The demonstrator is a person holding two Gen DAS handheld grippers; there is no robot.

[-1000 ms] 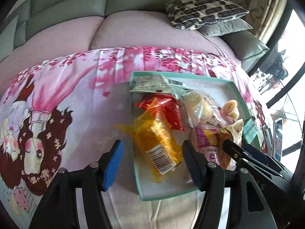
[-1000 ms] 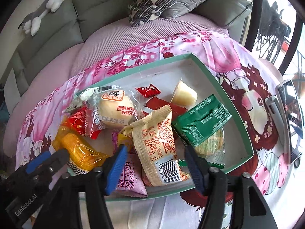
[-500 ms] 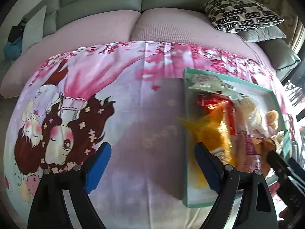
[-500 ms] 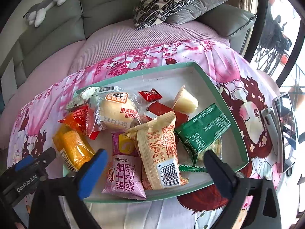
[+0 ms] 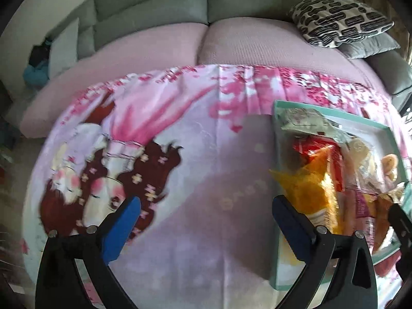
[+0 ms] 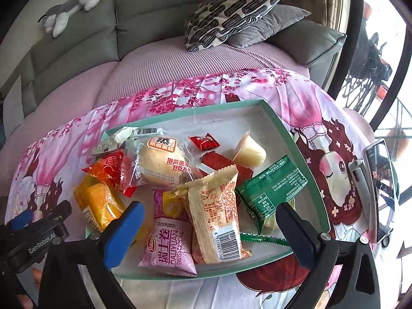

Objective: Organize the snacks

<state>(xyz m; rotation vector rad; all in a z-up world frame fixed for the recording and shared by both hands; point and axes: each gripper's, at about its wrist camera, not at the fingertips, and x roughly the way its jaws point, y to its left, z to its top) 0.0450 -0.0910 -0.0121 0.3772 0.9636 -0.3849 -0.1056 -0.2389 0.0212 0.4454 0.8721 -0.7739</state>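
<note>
A teal-rimmed tray [image 6: 291, 134] on the cartoon cloth holds several wrapped snacks: a yellow packet [image 6: 97, 206], a bun packet [image 6: 159, 164], a pink Swiss roll packet [image 6: 170, 244], a beige packet [image 6: 213, 216], a green packet [image 6: 273, 188] and a jelly cup [image 6: 251, 152]. My right gripper [image 6: 209, 208] hangs open over the tray's near edge, with the pink and beige packets below the gap and untouched. My left gripper [image 5: 206, 203] is over bare cloth left of the tray [image 5: 276, 154]. Its jaws are opening with nothing between them, and the yellow packet [image 5: 306, 190] lies just beyond its right finger.
The cloth [image 5: 180, 154] covers a low table in front of a pink and grey sofa [image 5: 154, 46]. Patterned cushions [image 6: 231, 13] and a plush toy [image 6: 69, 5] lie on the sofa. A phone on a stand [image 6: 381, 188] sits right of the tray.
Both grippers' jaws have spread wide. The left one has swung left off the tray, leaving the yellow packet in it. The beige packet stays in the tray below the right gripper.
</note>
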